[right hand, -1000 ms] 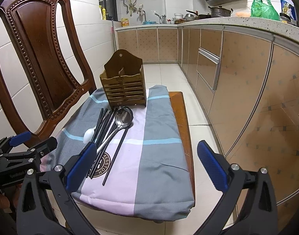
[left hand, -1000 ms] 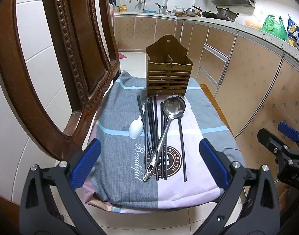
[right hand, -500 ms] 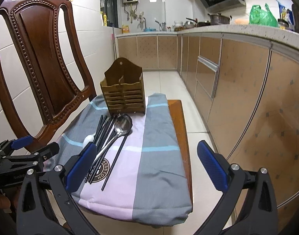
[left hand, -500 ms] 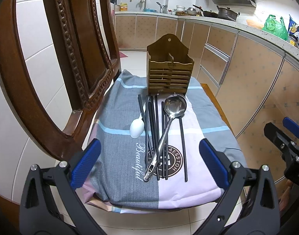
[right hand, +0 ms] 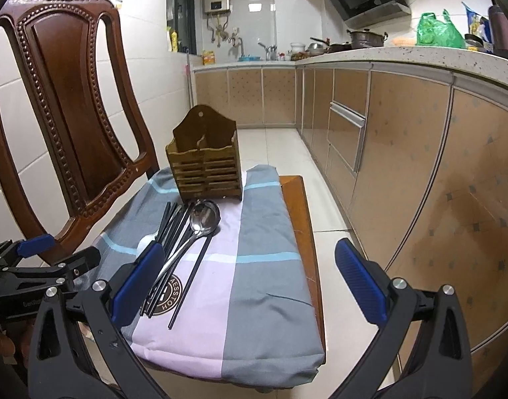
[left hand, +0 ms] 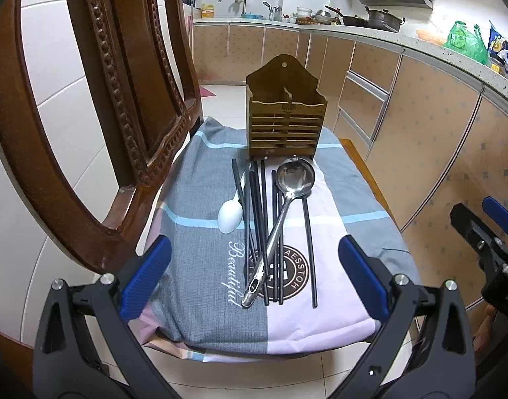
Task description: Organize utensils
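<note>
A wooden utensil holder (left hand: 286, 117) stands upright at the far end of a cloth-covered chair seat (left hand: 194, 199); it also shows in the right wrist view (right hand: 205, 169). In front of it lie a steel ladle (left hand: 283, 206), a white spoon (left hand: 230, 214) and several black chopsticks (left hand: 258, 219). My left gripper (left hand: 254, 276) is open and empty, hovering at the seat's near edge. My right gripper (right hand: 250, 279) is open and empty, to the right of the utensils (right hand: 187, 232).
The carved wooden chair back (left hand: 97, 99) rises on the left. Kitchen cabinets (right hand: 403, 166) run along the right, with tiled floor (right hand: 280, 146) between. Each gripper shows in the other's view: the right one (left hand: 486, 232), the left one (right hand: 38, 266).
Both grippers have shifted slightly; the right wrist view has dropped lower and come a little closer to the seat. The utensils have not moved.
</note>
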### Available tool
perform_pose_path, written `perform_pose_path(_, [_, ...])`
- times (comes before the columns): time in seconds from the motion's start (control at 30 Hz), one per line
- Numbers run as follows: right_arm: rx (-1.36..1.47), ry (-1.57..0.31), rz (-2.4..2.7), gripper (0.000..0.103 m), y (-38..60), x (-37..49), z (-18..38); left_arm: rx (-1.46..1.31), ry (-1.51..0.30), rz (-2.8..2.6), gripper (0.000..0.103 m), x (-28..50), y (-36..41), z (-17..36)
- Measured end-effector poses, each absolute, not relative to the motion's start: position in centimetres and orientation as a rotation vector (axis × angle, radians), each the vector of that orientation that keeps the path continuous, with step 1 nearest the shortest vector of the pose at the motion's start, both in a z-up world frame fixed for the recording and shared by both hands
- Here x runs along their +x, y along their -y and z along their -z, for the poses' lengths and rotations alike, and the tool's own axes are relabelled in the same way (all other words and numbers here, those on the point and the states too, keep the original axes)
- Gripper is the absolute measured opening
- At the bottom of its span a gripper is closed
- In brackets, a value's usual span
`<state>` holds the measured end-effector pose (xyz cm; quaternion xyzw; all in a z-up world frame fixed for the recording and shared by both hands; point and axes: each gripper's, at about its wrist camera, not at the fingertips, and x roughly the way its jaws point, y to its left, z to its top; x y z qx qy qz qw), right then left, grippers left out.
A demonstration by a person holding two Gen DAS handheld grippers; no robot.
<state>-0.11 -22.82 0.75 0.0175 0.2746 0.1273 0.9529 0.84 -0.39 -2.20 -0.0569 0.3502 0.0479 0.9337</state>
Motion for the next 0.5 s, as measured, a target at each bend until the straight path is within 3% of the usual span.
perform_pose_path(0.5, [-0.043, -0.528, -0.323, 0.100, 22.0, 0.9, -0.9, -0.094, -0.707, -0.050, 0.099, 1.3, 0.7, 2.6])
